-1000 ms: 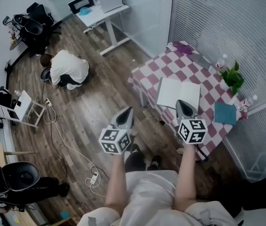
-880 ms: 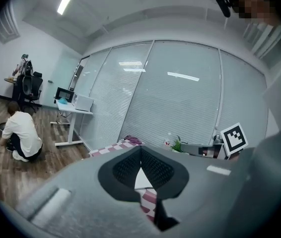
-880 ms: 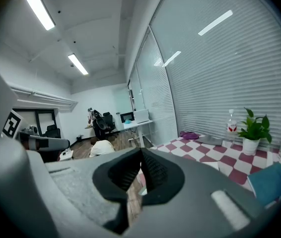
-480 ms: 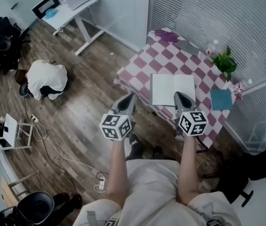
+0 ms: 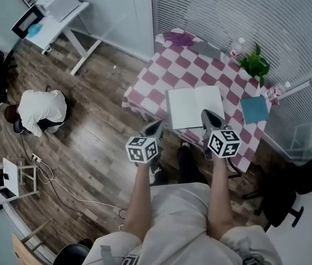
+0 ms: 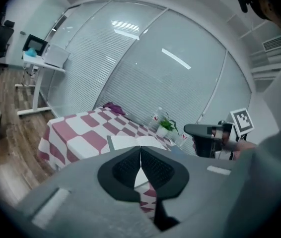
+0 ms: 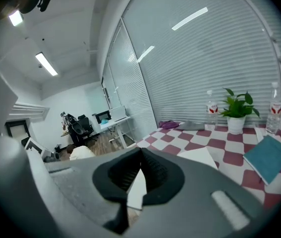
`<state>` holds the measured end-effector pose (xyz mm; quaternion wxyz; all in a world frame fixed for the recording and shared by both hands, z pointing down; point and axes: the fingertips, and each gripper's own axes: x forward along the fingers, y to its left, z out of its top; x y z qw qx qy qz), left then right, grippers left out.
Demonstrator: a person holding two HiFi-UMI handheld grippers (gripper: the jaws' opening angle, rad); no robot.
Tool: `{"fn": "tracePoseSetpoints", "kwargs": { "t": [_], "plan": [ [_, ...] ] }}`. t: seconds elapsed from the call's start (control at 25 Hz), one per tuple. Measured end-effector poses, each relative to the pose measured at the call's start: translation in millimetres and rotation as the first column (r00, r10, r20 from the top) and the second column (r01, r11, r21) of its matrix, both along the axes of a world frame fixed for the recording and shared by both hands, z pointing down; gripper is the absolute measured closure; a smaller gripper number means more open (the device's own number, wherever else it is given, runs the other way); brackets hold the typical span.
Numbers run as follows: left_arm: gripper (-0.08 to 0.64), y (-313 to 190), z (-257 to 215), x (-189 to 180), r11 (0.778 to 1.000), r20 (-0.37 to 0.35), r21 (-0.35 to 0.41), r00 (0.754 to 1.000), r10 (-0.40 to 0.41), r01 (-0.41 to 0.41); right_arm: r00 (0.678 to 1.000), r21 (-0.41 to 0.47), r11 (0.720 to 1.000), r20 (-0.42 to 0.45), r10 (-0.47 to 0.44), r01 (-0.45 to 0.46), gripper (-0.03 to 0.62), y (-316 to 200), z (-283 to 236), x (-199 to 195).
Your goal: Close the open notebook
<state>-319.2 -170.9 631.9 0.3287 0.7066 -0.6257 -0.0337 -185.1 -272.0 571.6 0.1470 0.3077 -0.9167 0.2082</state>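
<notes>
The open notebook [image 5: 194, 106] lies flat with blank white pages up, near the front edge of the red-and-white checkered table [image 5: 156, 87]. My right gripper [image 5: 206, 115] is shut and empty, its tip over the notebook's front right corner. Left of the notebook, my left gripper [image 5: 157, 125] is shut and empty, just off the table's front edge. The left gripper view has the shut jaws [image 6: 140, 155] aimed at the notebook [image 6: 128, 143]. Beyond the shut right gripper [image 7: 141, 165], the right gripper view shows the notebook [image 7: 197, 157].
A teal book [image 5: 253, 109], a potted plant [image 5: 253, 65], a water bottle [image 5: 236, 46], a purple cloth [image 5: 179, 37] and a grey item [image 5: 205, 48] sit on the table. A person [image 5: 40, 112] crouches on the wood floor at left. A black chair [image 5: 288, 197] stands at right.
Both grippers have come down and forward toward the table, the left one further. The right tip now overlaps the notebook's front corner. Both jaws stayed shut.
</notes>
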Motion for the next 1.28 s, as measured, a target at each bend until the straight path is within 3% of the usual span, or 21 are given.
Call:
{"fn": "tracePoseSetpoints", "kwargs": {
  "t": [0.24, 0.56, 0.8, 1.04, 1.12, 1.28],
  "plan": [
    [0.549, -53, -7, 7, 0.997, 0.052, -0.006, 0.996, 0.075, -0.075, 0.999, 0.015, 0.999, -0.013, -0.042, 0.042, 0.591, -39, -3, -17],
    [0.504, -99, 18, 20, 0.995, -0.013, -0.041, 0.996, 0.094, -0.094, 0.988, -0.001, 0.990, -0.063, -0.139, 0.139, 0.592, -73, 11, -30],
    [0.441, -96, 62, 24, 0.990, -0.058, -0.131, 0.997, 0.045, -0.052, 0.989, -0.086, 0.987, -0.048, -0.143, 0.138, 0.591, -71, 64, -34],
    [0.349, -76, 90, 8, 0.985, -0.026, -0.172, 0.999, -0.032, 0.027, 0.962, -0.203, 0.972, -0.219, -0.160, 0.116, 0.591, -48, 133, -36],
    [0.325, -68, 101, 10, 0.981, -0.009, -0.194, 1.000, -0.024, 0.022, 0.959, -0.220, 0.969, -0.231, -0.167, 0.116, 0.591, -45, 143, -38],
    [0.308, -53, 116, 20, 0.978, -0.071, -0.210, 0.997, -0.020, 0.005, 0.952, -0.239, 0.963, -0.245, -0.182, 0.122, 0.591, -36, 154, -44]
  ]
}}
